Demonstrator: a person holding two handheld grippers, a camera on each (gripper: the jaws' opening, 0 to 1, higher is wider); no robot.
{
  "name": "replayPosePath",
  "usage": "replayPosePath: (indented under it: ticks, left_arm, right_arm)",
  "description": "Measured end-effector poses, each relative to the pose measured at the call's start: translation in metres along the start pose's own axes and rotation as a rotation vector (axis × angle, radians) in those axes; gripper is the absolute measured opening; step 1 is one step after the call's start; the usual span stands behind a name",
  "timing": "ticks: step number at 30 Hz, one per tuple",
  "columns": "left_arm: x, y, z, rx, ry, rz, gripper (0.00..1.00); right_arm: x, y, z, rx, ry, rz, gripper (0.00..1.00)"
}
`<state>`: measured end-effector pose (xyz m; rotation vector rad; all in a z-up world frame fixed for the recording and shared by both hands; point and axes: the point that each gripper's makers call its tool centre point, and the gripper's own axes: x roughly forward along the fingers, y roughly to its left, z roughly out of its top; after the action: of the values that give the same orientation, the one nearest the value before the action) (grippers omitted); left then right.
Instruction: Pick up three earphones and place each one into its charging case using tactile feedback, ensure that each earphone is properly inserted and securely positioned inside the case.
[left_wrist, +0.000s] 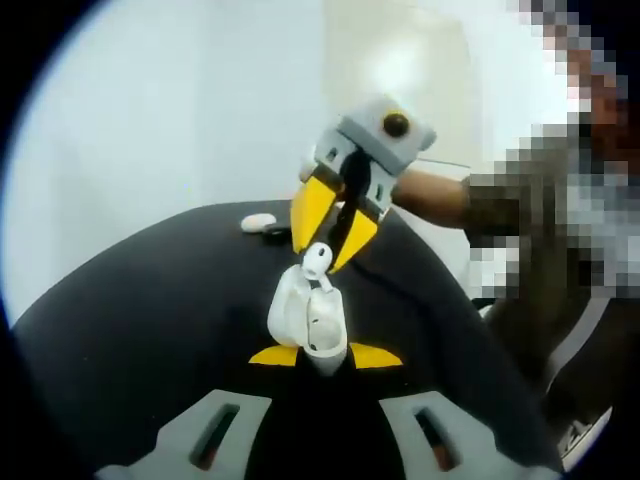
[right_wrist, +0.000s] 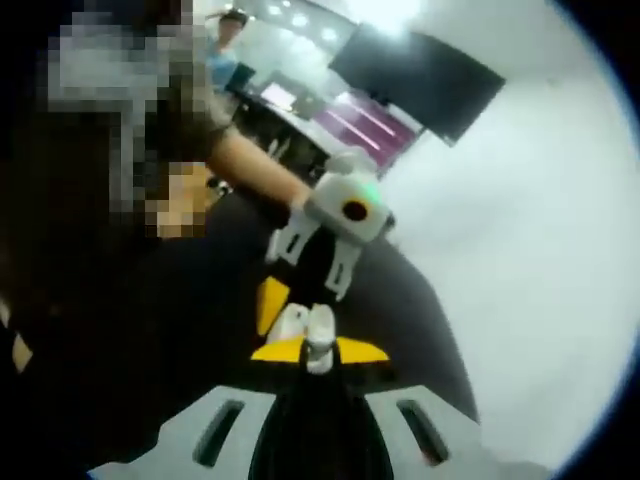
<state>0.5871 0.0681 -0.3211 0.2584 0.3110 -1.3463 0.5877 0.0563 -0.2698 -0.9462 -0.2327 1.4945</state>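
No brand, label or writing can be read on anything here.

Left gripper view: my left gripper (left_wrist: 325, 356) rises from the bottom, its yellow fingertips (left_wrist: 274, 355) closed on the base of a white charging case (left_wrist: 318, 335). The case stands roughly upright between the tips, lid (left_wrist: 287, 305) swung open to the left. My right gripper (left_wrist: 335, 235) comes in from above and right, jaws angled down toward the case, its long yellow fingertips (left_wrist: 313, 208) pinched on a white earphone (left_wrist: 317, 262). The earphone's rounded head sits just above the open mouth of the case; the stem seems to run down into it, though I cannot tell how deep. Behind that gripper a bare forearm (left_wrist: 430, 195) runs off to the right.

Both grippers work over a dark round tabletop (left_wrist: 120, 320). Near its far edge lies a second white case (left_wrist: 258, 222), with a small dark object just beside it that is too blurred to name.

Right gripper view: my right gripper (right_wrist: 318, 350) shows yellow fingertips (right_wrist: 362, 350) drawn close on the white earphone (right_wrist: 321, 335) at centre. The white case (right_wrist: 290, 322) is touching it on the left. My left gripper (right_wrist: 275, 305) faces me from beyond, one yellow tip showing beside the case, a forearm (right_wrist: 255, 165) stretching behind it toward the upper left. The dark tabletop (right_wrist: 410, 320) curves away on the right.
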Motion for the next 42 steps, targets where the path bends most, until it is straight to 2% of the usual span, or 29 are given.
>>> replayPosePath:
  ticks: [6,18,24,27,29,32,35,38,42]
  left_arm:
    - [0.000,0.000,0.000,-0.001,-0.001,-0.001,0.14]
    - [0.000,-0.001,0.000,-0.001,-0.001,-0.001,0.14]
    - [-0.001,-0.001,0.000,0.002,-0.001,0.001,0.14]
    - [0.000,-0.001,0.000,0.002,-0.001,0.001,0.14]
    - [0.000,-0.001,0.000,0.002,0.000,0.001,0.14]
    - [0.000,-0.002,0.000,0.004,-0.001,0.001,0.14]
    - [0.000,-0.001,0.000,0.002,-0.001,0.001,0.14]
    - [0.000,-0.001,0.000,0.001,-0.001,0.000,0.14]
    - [0.000,-0.001,0.000,0.001,-0.001,0.001,0.14]
  right_arm:
    - [0.002,0.007,-0.004,-0.024,0.014,0.038,0.12]
    - [0.003,0.011,0.000,-0.064,0.025,0.049,0.12]
    - [0.003,0.013,0.002,-0.057,0.018,0.051,0.12]
    - [0.006,0.018,0.003,-0.062,0.015,0.072,0.12]
    - [0.008,0.022,0.000,-0.066,0.035,0.091,0.10]
    - [0.006,0.019,0.003,-0.044,0.012,0.083,0.05]
    - [0.003,0.015,0.002,-0.039,0.021,0.064,0.08]
    - [-0.001,0.011,0.000,0.067,-0.002,0.038,0.13]
    - [-0.010,-0.010,-0.017,0.261,-0.056,-0.065,0.15]
